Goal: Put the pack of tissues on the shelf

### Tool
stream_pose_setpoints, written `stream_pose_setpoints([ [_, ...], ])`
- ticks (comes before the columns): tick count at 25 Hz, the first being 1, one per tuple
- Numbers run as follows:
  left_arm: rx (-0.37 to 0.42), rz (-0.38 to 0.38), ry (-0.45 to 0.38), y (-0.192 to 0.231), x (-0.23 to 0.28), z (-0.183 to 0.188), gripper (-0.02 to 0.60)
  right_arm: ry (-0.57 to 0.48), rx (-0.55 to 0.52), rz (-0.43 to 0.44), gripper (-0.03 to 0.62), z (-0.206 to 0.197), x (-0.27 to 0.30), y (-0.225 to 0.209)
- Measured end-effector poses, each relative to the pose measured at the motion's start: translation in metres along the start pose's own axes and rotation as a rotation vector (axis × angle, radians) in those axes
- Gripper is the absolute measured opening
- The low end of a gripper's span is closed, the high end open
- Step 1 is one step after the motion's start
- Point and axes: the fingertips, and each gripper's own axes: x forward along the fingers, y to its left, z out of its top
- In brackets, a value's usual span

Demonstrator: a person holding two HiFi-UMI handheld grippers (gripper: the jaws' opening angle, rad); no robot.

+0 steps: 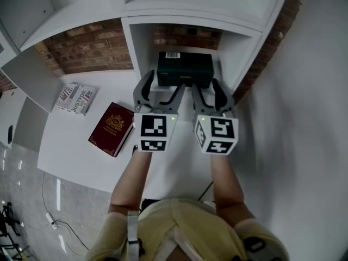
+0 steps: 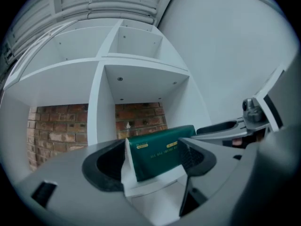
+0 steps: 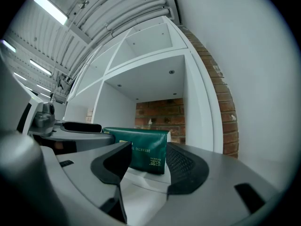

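Tissues [image 1: 184, 69], dark green with a barcode sticker on top and gold print too small to read, lie on the floor of the shelf's [image 1: 179, 23] lower right cubby, near its front edge, with room either side. Left gripper [image 1: 163, 88] and right gripper [image 1: 211, 91] face the pack, jaws spread, pinching nothing.

L tool [image 1: 163, 84], R tool [image 1: 205, 85]: grey, blk pads [image 3: 186, 166], b/w marker cubes [image 1: 154, 130], green LEDs [image 1: 173, 118]; pale yellow sleeves [image 1: 117, 227].
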Motion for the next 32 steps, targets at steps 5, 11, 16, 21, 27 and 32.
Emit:
stream_pose_setpoints([
  [5, -0.058, 0.004, -0.01, 0.006, -0.02, 0.001, 0.351, 0.0, -0.001, 0.0, 0.215, 0.002, -0.012, 0.0],
  [11, -0.134, -0.013, -0.011, 0.01, -0.046, 0.002, 0.351, -0.028, 0.025, -0.003, 0.209, 0.012, -0.03, 0.003],
  [16, -0.216, -0.084, -0.044, 0.008, -0.066, 0.003, 0.35, -0.017, 0.03, -0.02, 0.187, 0.011, -0.048, 0.01],
  [21, -0.245, -0.111, -0.041, 0.015, -0.089, 0.003, 0.35, 0.005, 0.044, -0.051, 0.168, 0.007, -0.066, 0.016],
  [27, -0.277, -0.129, -0.035, 0.026, -0.115, 0.003, 0.327, 0.01, 0.033, -0.068, 0.139, 0.008, -0.085, 0.027],
  [32, -0.275, -0.133, -0.029, 0.024, -0.131, 0.0, 0.195, 0.013, 0.024, -0.085, 0.109, 0.007, -0.097, 0.03],
])
